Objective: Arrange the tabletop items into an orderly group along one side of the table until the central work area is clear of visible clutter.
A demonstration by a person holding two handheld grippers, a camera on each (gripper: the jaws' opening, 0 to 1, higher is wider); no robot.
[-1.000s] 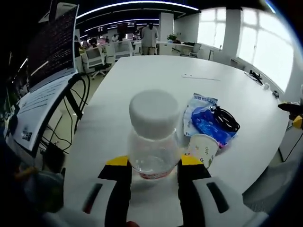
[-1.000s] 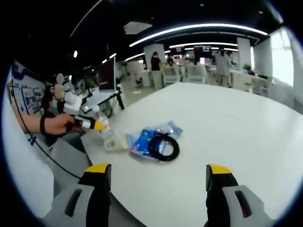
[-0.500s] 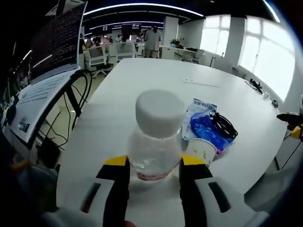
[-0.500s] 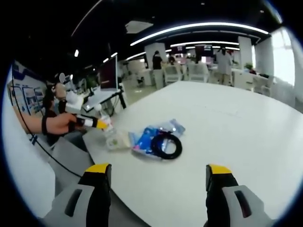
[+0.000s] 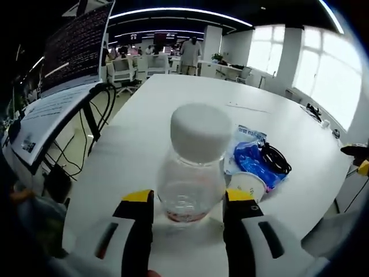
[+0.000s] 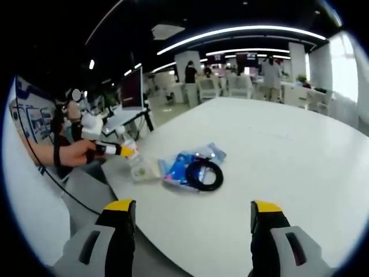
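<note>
- Left gripper view: we see the left gripper with its two yellow-tipped jaws closed against the lower body of a clear plastic bottle, one jaw on each side.
- The bottle stands upright on the white table, near the table's close edge. It has a wide white cap and a red band at its base.
- Just beside the bottle, on its right in this view, lies a paper cup on its side, mouth toward the camera. We cannot tell whether cup and bottle touch.
- Behind the cup lies a blue plastic packet, with a coiled black cable resting on its far part.
- On the left in this view, a monitor on a black stand sits off the table's edge.
- Right gripper view: we see the right gripper with its jaws set wide apart and nothing between them. It hangs over the near edge of the table, well apart from the items.
- The same group sits at the table's left corner in this view: the packet, the cable on top of it, and the cup beside it.
- A person's hand holds the left gripper at that corner. The bottle there is too small to make out clearly.
</note>
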